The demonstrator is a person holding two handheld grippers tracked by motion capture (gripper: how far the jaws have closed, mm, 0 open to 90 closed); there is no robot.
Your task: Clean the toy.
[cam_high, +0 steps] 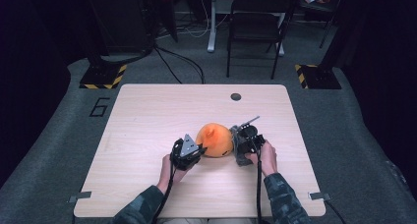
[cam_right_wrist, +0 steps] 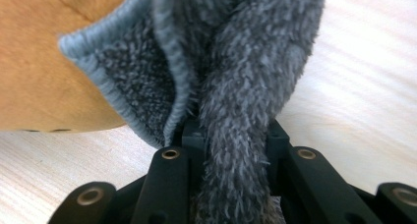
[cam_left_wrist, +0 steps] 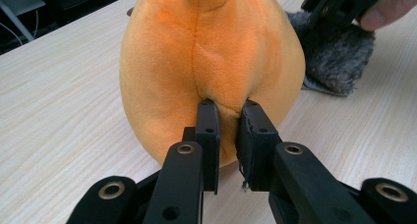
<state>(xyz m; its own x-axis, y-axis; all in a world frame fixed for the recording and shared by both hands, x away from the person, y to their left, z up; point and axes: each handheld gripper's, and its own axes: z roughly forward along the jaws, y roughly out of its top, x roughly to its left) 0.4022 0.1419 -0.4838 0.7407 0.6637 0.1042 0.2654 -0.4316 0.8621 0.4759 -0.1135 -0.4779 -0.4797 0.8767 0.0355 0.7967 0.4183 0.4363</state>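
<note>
An orange plush toy [cam_high: 214, 139] sits on the wooden table [cam_high: 147, 116], a little right of its middle. My left gripper [cam_high: 199, 149] comes at it from the left. In the left gripper view the jaws [cam_left_wrist: 227, 108] are shut on a fold of the orange plush toy [cam_left_wrist: 196, 52] low on its side. My right gripper [cam_high: 238, 144] is at the toy's right side. In the right gripper view its jaws [cam_right_wrist: 235, 130] are shut on a fuzzy grey cloth [cam_right_wrist: 246, 62] that stands up between them, beside the orange plush toy [cam_right_wrist: 49, 62]. The grey cloth [cam_left_wrist: 339, 57] touches the table.
A round cable hole [cam_high: 236, 97] is in the table's far edge. A black folding chair [cam_high: 255, 22] stands behind the table, with striped stand bases [cam_high: 104, 76] on the floor at both far corners. Bare wood lies to the left and front.
</note>
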